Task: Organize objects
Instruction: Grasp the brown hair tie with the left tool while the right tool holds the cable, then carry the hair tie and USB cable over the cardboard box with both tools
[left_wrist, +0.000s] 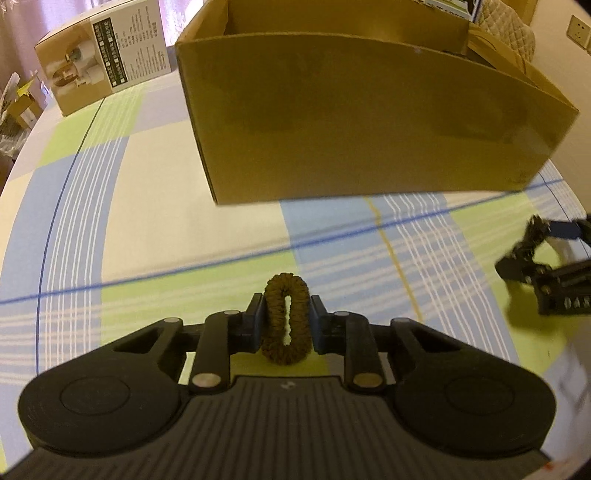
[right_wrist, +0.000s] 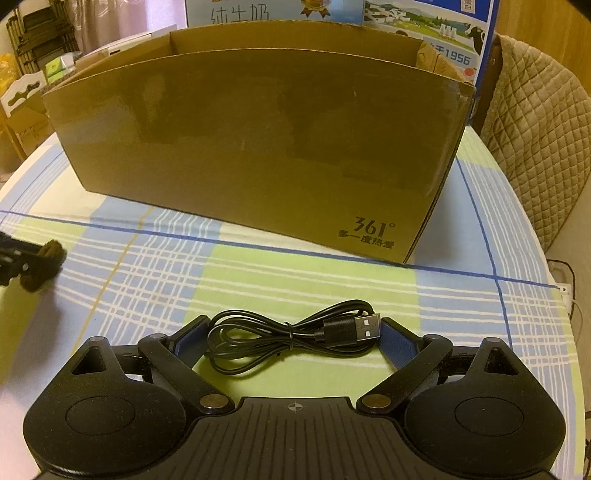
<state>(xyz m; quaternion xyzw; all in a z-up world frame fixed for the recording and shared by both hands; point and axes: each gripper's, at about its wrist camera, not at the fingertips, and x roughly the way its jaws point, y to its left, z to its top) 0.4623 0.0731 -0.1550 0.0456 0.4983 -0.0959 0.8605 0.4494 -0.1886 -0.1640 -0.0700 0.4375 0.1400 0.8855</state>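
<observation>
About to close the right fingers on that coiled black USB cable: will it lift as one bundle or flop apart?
Probably floppy: the coiled black USB cable is thin, loose loops cinched only at the middle. The loops will likely sag and the plug end dangle. It looks light, so gripping near the cinched middle seems safest.

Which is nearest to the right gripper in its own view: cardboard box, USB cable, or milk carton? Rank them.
1. USB cable: between the open fingers, on the tablecloth.
2. Cardboard box: ahead, across the cloth.
3. Milk carton: behind the box.

A printed carton (left_wrist: 107, 62) stands behind on the checked tablecloth (left_wrist: 155, 206), a quilted chair cover (right_wrist: 535, 147) at right
</observation>
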